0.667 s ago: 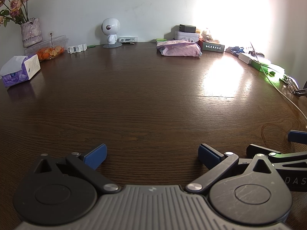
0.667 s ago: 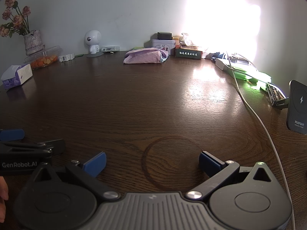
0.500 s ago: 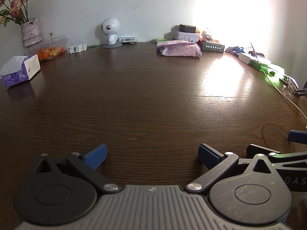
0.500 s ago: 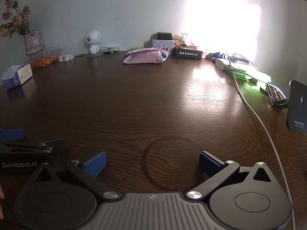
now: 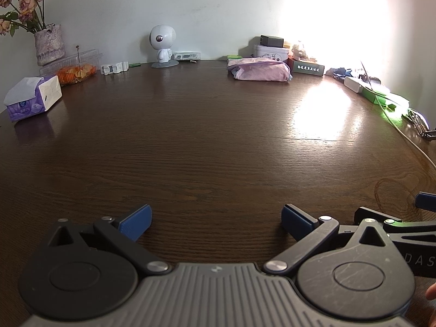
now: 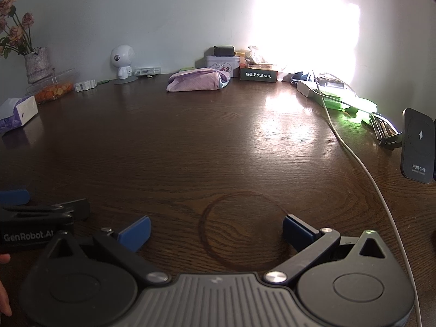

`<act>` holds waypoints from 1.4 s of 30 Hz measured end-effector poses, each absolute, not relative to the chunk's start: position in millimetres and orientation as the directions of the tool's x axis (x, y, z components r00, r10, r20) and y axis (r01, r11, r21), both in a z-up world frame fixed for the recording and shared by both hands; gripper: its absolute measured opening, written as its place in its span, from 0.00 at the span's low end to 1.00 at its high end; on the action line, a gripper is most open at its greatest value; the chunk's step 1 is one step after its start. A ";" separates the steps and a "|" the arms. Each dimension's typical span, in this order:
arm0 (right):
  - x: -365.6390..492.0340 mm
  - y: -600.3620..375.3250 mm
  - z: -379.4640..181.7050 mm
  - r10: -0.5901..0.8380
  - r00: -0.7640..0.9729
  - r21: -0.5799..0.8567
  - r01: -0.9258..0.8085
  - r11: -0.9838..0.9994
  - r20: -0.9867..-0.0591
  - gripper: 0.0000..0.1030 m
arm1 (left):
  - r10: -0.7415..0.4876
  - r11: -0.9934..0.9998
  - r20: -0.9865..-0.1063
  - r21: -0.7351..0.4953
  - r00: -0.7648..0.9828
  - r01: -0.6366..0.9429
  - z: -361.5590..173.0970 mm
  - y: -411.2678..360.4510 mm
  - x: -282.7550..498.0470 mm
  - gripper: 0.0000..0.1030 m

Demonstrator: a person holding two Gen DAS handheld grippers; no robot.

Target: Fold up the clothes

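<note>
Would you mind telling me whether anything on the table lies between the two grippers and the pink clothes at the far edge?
Nothing visible does. Bare table runs from the open left gripper and open right gripper to the pink clothes.

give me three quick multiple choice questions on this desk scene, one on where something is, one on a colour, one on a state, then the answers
1. Where is the folded cloth?
A. at the far edge of the table, near the wall
B. between the right gripper's fingers
C. on top of the tissue box

2. What colour are the pads on the left gripper?
A. red
B. blue
C. white

3. How does the right gripper stand?
A. shut on the cloth
B. shut on the cable
C. open and empty

Answers:
1 A, it lies by the tin along the wall.
2 B, both pads show blue.
3 C, its fingers are spread with only bare wood between them.
</note>
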State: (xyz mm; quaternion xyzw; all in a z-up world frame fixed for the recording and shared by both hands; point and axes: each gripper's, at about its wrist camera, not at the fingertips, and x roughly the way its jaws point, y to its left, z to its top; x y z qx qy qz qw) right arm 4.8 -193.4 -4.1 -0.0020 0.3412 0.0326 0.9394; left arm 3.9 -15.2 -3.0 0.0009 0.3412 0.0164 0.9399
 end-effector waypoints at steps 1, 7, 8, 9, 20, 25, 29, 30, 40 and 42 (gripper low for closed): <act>5.7 -195.9 -3.5 0.059 0.765 0.019 -0.062 0.998 -0.641 1.00 | 0.035 0.999 -0.642 0.013 0.766 -0.034 -3.8 -16.8 4.2 0.99; 8.6 -194.5 -3.8 0.059 0.764 0.019 -0.062 0.998 -0.642 1.00 | 0.037 0.999 -0.642 0.014 0.766 -0.037 -3.9 -17.8 3.5 0.99; 8.4 -194.8 -3.6 0.059 0.765 0.019 -0.061 0.998 -0.642 1.00 | 0.037 0.999 -0.642 0.014 0.766 -0.037 -3.9 -17.8 3.4 0.99; 8.3 -194.9 -3.5 0.059 0.765 0.018 -0.061 0.998 -0.642 1.00 | 0.037 0.999 -0.641 0.013 0.766 -0.037 -4.0 -17.7 3.3 0.99; 3.6 -194.3 -6.6 0.061 0.765 0.019 -0.063 0.998 -0.641 1.00 | 0.040 0.999 -0.641 0.014 0.766 -0.040 -4.7 -18.7 4.2 0.99; 4.3 -194.6 -6.7 0.063 0.766 0.020 -0.066 0.998 -0.640 1.00 | 0.043 0.999 -0.642 0.014 0.766 -0.044 -4.7 -19.9 5.7 0.99; 3.6 -194.3 -6.9 0.060 0.766 0.016 -0.065 0.998 -0.640 1.00 | 0.042 0.999 -0.641 0.012 0.766 -0.044 -4.7 -19.2 6.0 0.99; 3.2 -194.0 -6.9 0.060 0.766 0.016 -0.065 0.998 -0.640 1.00 | 0.042 0.999 -0.641 0.013 0.766 -0.044 -4.7 -19.1 6.0 0.99; 2.6 -192.6 -6.7 0.059 0.766 0.015 -0.064 0.998 -0.640 1.00 | 0.044 0.999 -0.641 0.013 0.766 -0.047 -5.0 -19.2 6.2 0.99; 2.6 -192.6 -6.7 0.059 0.766 0.015 -0.065 0.998 -0.640 1.00 | 0.044 0.999 -0.641 0.013 0.767 -0.047 -5.1 -19.2 6.3 0.99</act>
